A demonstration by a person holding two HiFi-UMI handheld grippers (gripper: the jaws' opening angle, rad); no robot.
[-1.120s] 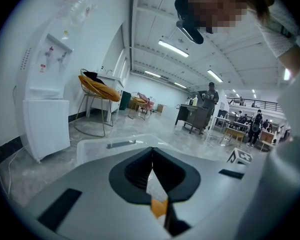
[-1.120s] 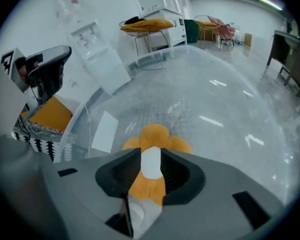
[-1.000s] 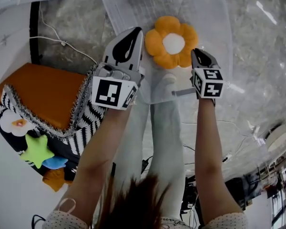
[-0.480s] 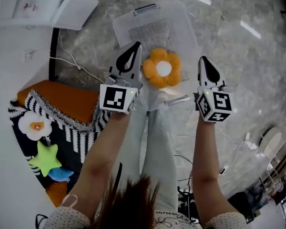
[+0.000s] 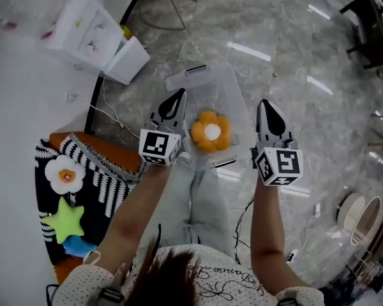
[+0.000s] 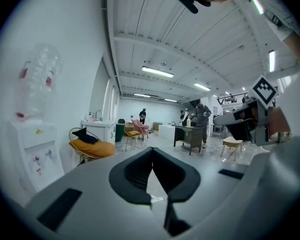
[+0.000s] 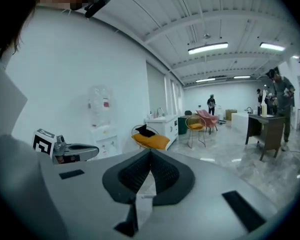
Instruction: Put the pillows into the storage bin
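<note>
Head view is the only one that shows the floor. Well left of the storage bin [image 5: 207,89] there's a heap: a striped pillow [image 5: 102,178], a white flower pillow [image 5: 65,174] and a green star pillow [image 5: 66,220]. Just left of the bin is the left gripper [image 5: 178,94], clenched on nothing. In the bin itself lies the orange flower pillow [image 5: 210,131]. Just right of the bin is the right gripper [image 5: 263,104], also clamped shut and empty.

Neither gripper view catches the bin or any pillow. They look out level across the room instead: a chair [image 6: 91,146] with an orange cushion, and people by a desk [image 6: 190,136] further back. Both also confirm the jaws pressed together with nothing between.

The person's legs [image 5: 198,199], in light trousers, cover the bin's near edge from above.
</note>
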